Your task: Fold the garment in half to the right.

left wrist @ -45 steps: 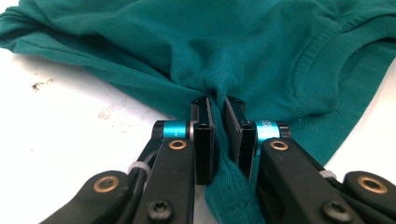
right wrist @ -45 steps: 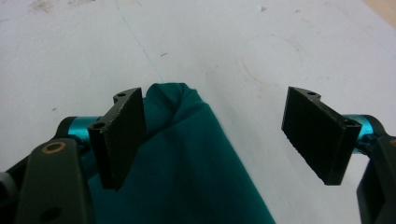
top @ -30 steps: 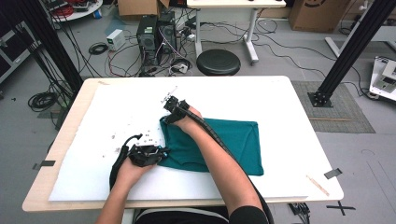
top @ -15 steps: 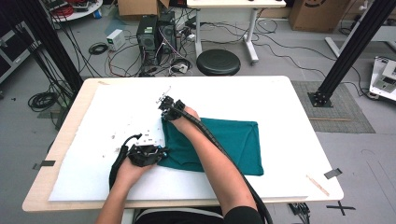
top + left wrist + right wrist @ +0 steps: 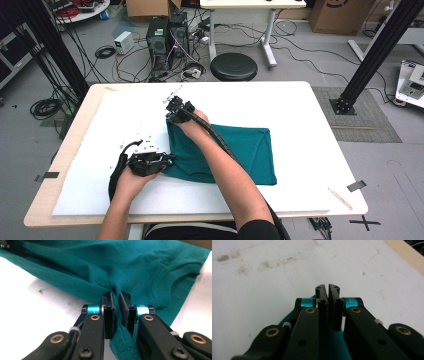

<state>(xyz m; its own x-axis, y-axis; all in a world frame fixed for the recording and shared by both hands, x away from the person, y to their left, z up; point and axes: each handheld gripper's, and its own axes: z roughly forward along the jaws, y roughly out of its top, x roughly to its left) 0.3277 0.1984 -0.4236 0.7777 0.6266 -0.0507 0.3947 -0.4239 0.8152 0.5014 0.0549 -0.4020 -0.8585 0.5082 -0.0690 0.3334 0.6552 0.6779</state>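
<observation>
A teal T-shirt (image 5: 240,150) lies spread on the white table cover (image 5: 300,115), its collar toward the right in the left gripper view. My left gripper (image 5: 167,159) is shut on the shirt's near-left edge, and the cloth (image 5: 112,265) bunches between its pads (image 5: 109,310). My right gripper (image 5: 175,107) is at the shirt's far-left corner, held a little above the cover. Its jaws stand together in the right gripper view (image 5: 328,287), with teal cloth (image 5: 333,346) hanging under them.
White cover extends left of and beyond the shirt, bordered by the table's wooden rim (image 5: 75,135). On the floor behind the table are a black stool (image 5: 233,65), computer towers (image 5: 167,35) and loose cables. A black frame post (image 5: 380,50) stands at the right.
My right gripper's jaws have come together on the shirt's far-left corner, and it has risen slightly with the cloth. The left gripper keeps its grip in place.
</observation>
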